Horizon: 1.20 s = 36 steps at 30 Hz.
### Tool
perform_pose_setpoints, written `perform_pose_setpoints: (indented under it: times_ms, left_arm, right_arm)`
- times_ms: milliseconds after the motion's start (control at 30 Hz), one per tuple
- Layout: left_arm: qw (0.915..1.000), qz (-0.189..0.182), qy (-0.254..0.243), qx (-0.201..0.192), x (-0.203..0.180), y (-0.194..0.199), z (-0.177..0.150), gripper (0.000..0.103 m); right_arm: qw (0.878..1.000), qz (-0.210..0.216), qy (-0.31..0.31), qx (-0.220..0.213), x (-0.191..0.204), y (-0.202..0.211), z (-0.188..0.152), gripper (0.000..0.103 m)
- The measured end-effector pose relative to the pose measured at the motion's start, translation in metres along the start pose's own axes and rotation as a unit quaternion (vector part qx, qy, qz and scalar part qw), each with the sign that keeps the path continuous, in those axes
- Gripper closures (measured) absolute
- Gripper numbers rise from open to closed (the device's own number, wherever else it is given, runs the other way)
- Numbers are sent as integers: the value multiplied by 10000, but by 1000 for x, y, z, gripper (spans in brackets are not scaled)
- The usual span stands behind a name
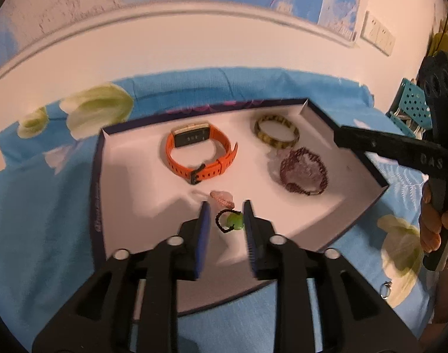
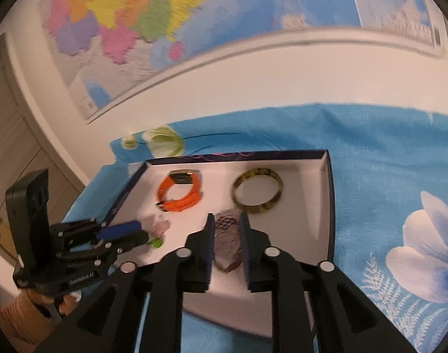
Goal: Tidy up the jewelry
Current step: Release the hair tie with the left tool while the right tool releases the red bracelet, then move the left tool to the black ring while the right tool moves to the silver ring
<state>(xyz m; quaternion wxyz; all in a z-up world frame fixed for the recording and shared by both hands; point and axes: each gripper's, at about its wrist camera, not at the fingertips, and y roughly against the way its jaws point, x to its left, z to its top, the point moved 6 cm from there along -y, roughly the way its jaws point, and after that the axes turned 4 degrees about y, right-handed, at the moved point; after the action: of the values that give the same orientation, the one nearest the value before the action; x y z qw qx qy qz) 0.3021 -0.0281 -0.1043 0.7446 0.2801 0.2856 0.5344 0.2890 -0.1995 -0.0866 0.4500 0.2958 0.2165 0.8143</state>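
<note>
Jewelry lies spread in the shallow white-lined box with dark blue walls, which rests on the blue flowered cloth over the table. Behind it runs a pale wall with a coloured map.

Inside the box, the orange watch lies at the back left, its buckle toward me. The mottled yellow-brown bangle lies flat at the back right, and just in front of it is the dark red beaded bracelet, apart from the bangle. Near the front sit a small pink piece and, just below it, a green bead on a black cord loop.

My left gripper hangs low over the box floor, its blue pads parted a little; the green bead sits between them, and no pad presses on it.

My right gripper is likewise slightly spread, with the beaded bracelet showing in the gap between its pads, untouched as far as I can see.
</note>
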Motion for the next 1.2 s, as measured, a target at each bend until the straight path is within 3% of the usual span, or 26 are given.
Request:
perform_pose_setpoints:
  times_ms: [100,367,900,1200]
  left_arm:
    - [9996,44,-88,-250,-2,21,0,66]
    - [9982,-160,-228,-535,-8,73,-31,58]
    - [9943,-762,-742,119,-42,103,-133,57]
    - [9901,-774,-1103,387,-63,97,-154,62]
  right_arm:
    - [9994,110,319,-57,19,19,-9,74]
    - [9960,183,863,144,46,53,-56,71]
    - [9957,2,654,663,37,63,-134,69]
    - [9946,-36,772,689,48,62,-148,69]
